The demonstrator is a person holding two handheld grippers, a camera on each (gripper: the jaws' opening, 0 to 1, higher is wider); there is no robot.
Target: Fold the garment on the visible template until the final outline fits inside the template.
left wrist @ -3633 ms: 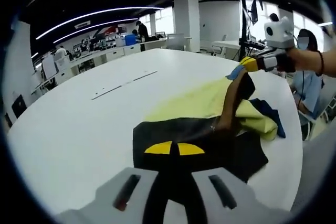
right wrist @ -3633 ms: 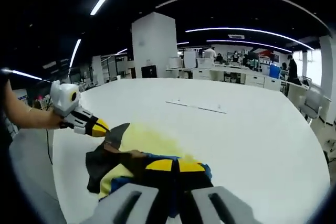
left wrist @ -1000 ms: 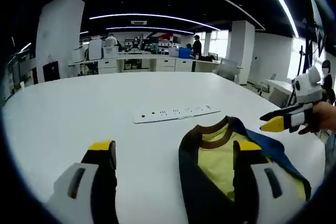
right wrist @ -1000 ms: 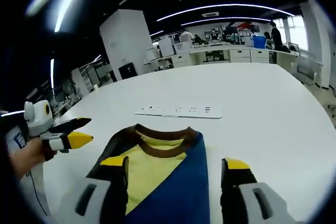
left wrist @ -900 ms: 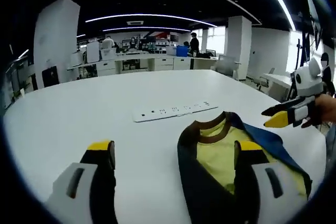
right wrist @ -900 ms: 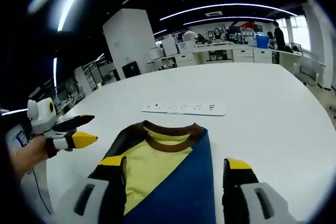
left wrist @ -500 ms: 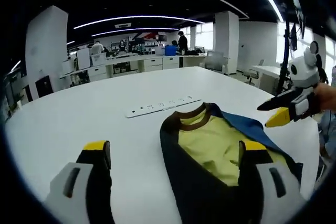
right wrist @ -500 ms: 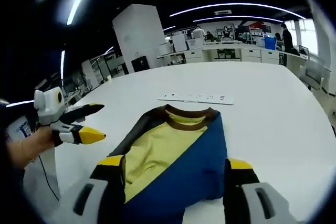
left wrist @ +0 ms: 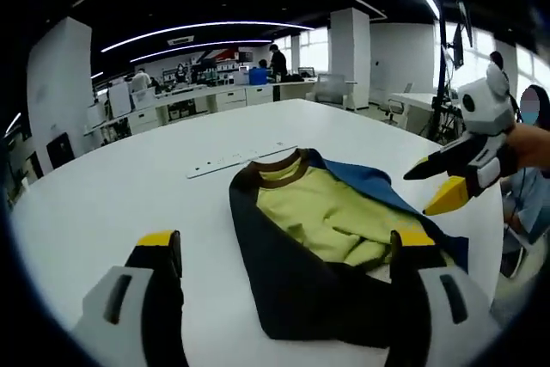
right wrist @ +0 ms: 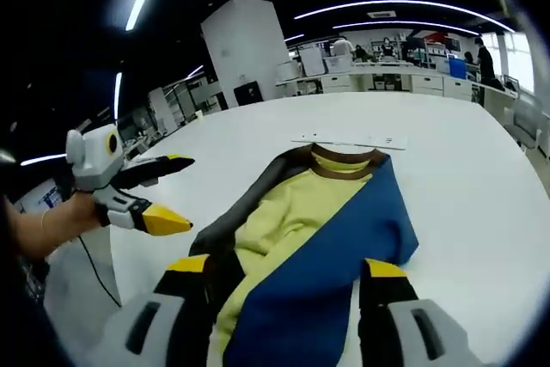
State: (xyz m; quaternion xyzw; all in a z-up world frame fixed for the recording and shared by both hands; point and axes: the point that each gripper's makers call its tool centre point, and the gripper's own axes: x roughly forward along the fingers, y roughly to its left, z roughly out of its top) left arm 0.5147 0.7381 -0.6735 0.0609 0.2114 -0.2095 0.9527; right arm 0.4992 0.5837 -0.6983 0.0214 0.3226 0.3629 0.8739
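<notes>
Garment [left wrist: 331,247]: lies flat on the white surface [left wrist: 129,195], folded lengthwise into a long panel; brown collar [left wrist: 277,165] at the far end, yellow middle, black flap on one long side, blue flap [right wrist: 335,255] on the other.
Position, left gripper view: garment runs from centre toward 5 o'clock, its near end by the left gripper's [left wrist: 288,251] jaw on that side.
Position, right gripper view: garment runs from 12 o'clock down to 6 o'clock, between the right gripper's [right wrist: 284,277] jaws.
Template: a pale strip [left wrist: 242,160] lies just beyond the collar; no outline can be made out.
Left gripper jaws: wide apart, empty; seen again at 9 o'clock in the right gripper view [right wrist: 168,193], parted, beside the black flap.
Right gripper jaws: wide apart, empty; seen at 3 o'clock in the left gripper view [left wrist: 434,185], parted, above the blue flap.
Handling: judged light, soft and limp; layers likely to slide and droop when lifted.
Hold points: judged best at the two near corners of the hem, pinching all layers, to fold toward the collar.
Risk: a one-layer pinch may peel the flaps open.
</notes>
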